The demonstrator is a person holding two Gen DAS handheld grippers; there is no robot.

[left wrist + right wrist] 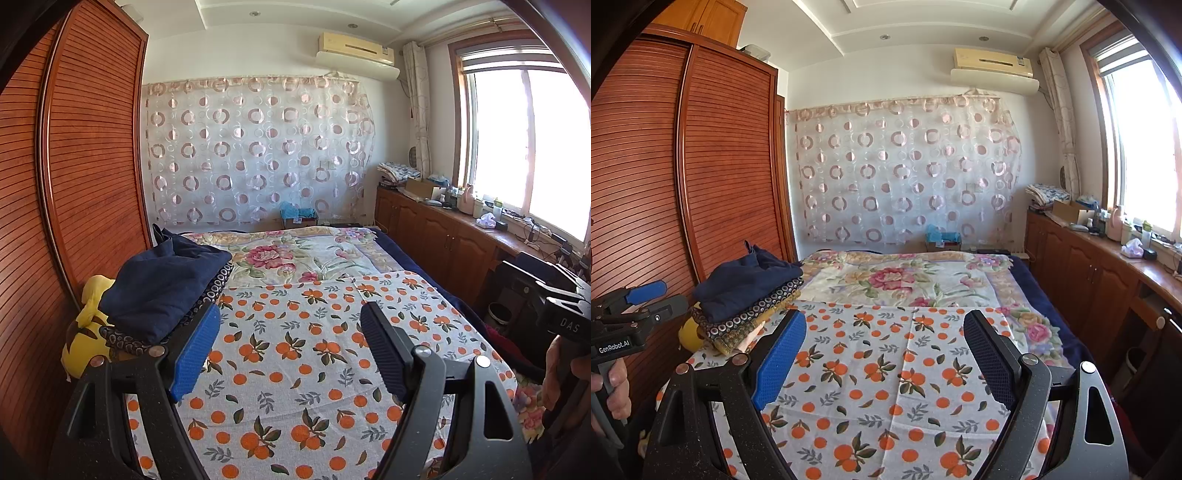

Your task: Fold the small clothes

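A stack of folded clothes sits at the bed's left edge: a navy garment [162, 291] on top, a dark ring-patterned piece [122, 341] under it, and a yellow item [83, 347] at the bottom. The stack also shows in the right wrist view [746, 291]. My left gripper [291, 332] is open and empty above the orange-print cloth [295, 369], just right of the stack. My right gripper [886, 339] is open and empty above the same cloth [886, 387]. Each gripper's body shows at the edge of the other's view.
A wooden slatted wardrobe [74, 166] stands close on the left. A floral blanket [295, 254] covers the far half of the bed. Low wooden cabinets [1089, 280] with clutter run under the window on the right. A small bin [498, 315] stands by the bed.
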